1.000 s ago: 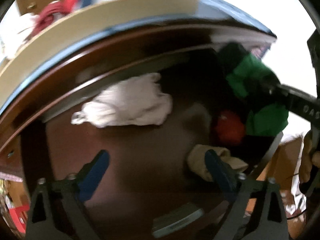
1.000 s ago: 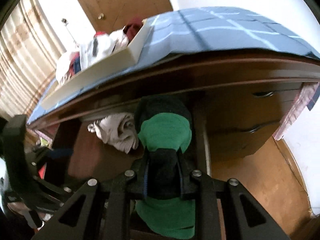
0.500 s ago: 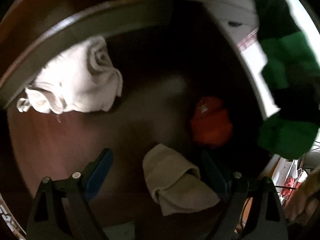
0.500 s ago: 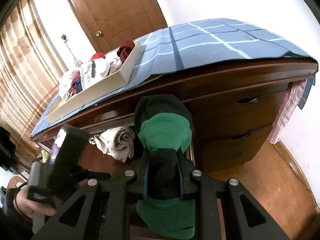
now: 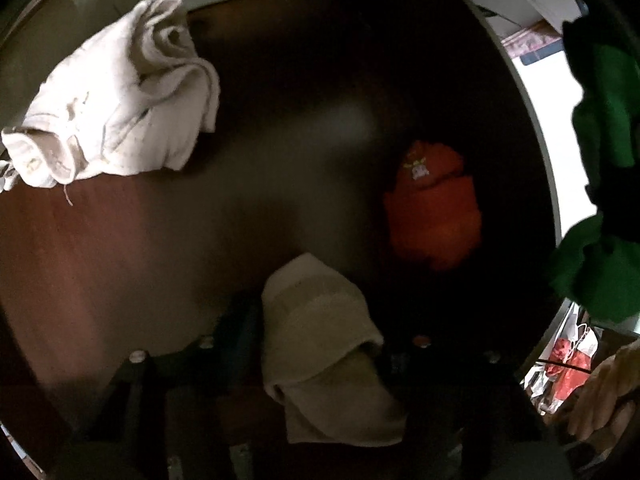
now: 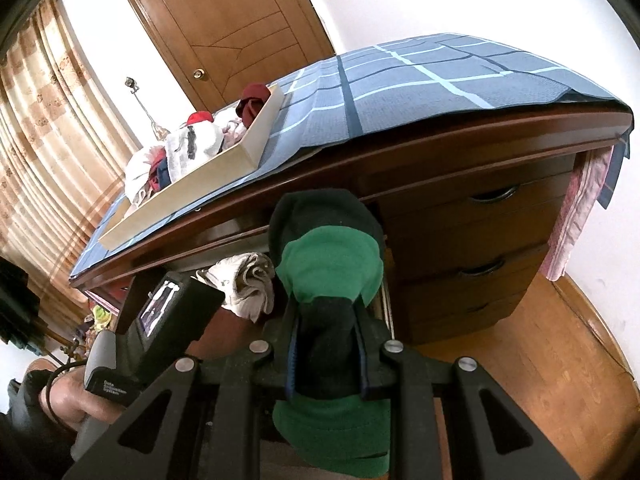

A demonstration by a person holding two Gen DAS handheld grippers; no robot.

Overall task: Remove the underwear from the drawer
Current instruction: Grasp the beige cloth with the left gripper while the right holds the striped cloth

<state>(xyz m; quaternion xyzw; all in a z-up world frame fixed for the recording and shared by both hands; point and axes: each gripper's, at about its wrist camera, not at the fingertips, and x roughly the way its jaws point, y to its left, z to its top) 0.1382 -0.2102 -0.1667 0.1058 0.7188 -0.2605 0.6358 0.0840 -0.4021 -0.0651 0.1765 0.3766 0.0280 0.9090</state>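
Jaws perhaps pinching soft, folded beige underwear (image 5: 320,344)

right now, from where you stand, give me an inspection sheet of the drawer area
surface: drawer floor, dark wood, dimly lit.
job's things: beige cloth, white cloth and orange piece lie in the drawer; green-black piece is held up by its edge.
clutter: tray of clothes on the top.
grippers: left gripper has just been closing, beige cloth between its jaws, pads seem to touch it; right gripper shut on the green-black piece.
cables: dark cord at the wrist.
surroundings: door, curtain, closed drawers.
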